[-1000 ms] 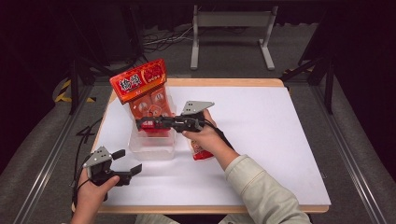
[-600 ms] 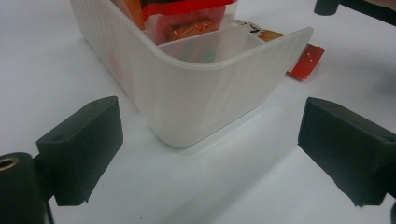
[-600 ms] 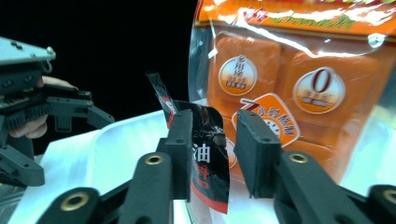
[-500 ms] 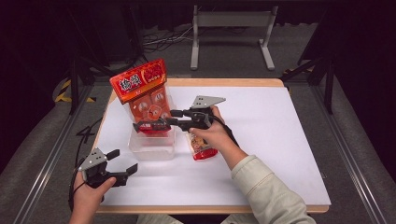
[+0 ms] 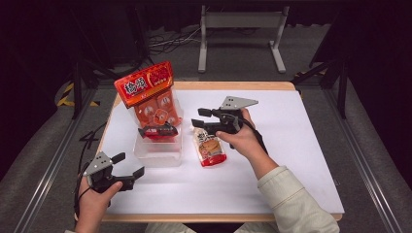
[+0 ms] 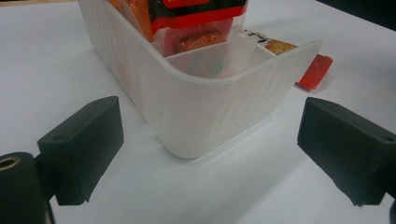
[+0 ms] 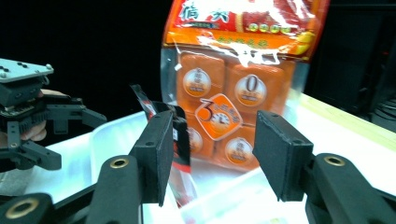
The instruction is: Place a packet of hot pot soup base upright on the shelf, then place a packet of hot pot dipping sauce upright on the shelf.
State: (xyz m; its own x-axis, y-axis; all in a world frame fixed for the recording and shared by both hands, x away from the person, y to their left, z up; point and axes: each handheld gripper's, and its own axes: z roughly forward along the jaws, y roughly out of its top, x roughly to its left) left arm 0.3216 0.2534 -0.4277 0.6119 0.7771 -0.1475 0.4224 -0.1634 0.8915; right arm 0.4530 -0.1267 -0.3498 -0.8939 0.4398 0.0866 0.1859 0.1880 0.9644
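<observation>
Orange snack bag (image 7: 238, 70), top cut off, blurred

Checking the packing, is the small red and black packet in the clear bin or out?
In: the small red and black packet stands inside the clear bin, against the big orange bag.

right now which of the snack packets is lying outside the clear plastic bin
The small red and white snack pouch, flat on the white table just right of the translucent plastic bin. The large orange bag and the small red and black packet stand inside the bin.
</observation>
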